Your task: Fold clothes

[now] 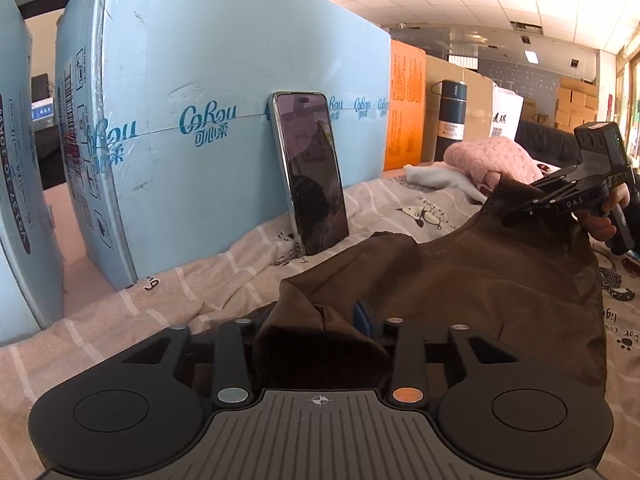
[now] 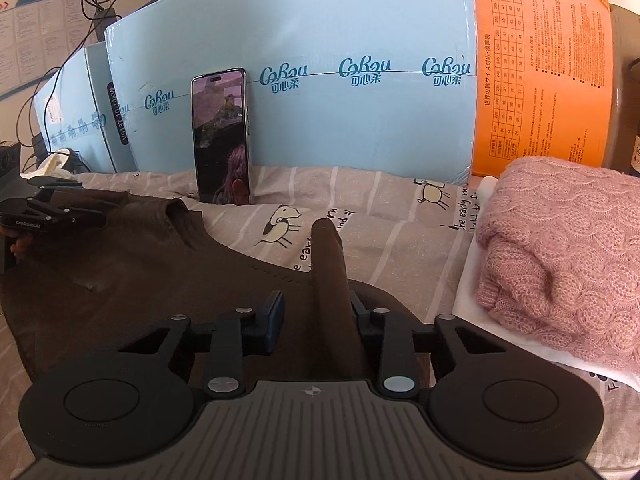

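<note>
We hold a dark brown cloth garment lying on the striped bedsheet. Our left gripper pinches one bunched edge, our right gripper clamps a raised fold.

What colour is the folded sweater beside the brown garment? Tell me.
Pink sweater, clearest in the right wrist view.

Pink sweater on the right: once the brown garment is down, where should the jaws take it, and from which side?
Take the pink sweater at its near-left corner, where a ribbed cuff or hem sticks out, probably the easiest bite. Come in low from the brown garment side. It lies folded on a white garment, so pinch only the knit.
</note>
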Demonstrator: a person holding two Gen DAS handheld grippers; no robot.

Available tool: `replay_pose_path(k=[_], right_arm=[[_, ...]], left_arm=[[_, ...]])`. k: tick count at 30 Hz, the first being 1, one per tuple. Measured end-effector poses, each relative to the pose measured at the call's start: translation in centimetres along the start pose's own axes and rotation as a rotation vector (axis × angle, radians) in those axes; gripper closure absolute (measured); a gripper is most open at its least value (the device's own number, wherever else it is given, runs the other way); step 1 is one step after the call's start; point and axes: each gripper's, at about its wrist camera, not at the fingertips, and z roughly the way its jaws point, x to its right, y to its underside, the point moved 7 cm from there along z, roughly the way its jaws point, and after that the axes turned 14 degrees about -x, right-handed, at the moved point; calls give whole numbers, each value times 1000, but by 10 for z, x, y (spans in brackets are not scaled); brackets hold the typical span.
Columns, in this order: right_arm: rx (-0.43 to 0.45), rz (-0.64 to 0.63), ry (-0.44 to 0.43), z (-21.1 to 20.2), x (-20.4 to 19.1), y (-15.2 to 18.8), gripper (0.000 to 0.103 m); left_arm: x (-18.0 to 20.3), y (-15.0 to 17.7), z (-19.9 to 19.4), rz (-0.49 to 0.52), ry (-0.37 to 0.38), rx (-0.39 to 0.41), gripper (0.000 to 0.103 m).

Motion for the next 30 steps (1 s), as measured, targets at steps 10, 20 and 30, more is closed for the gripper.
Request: replay_pose_path(k=[10,20,30], right_arm=[[198,-6,-54,-55,-8,1,97],[362,23,-73,-117,-29,25,97],[402,101,-62,-149,-43,55,97]], left_arm=[[35,-3,-69,81,17,192,95],[76,4,-141,83,73,359,95],[114,35,-184,15,155,422,95]])
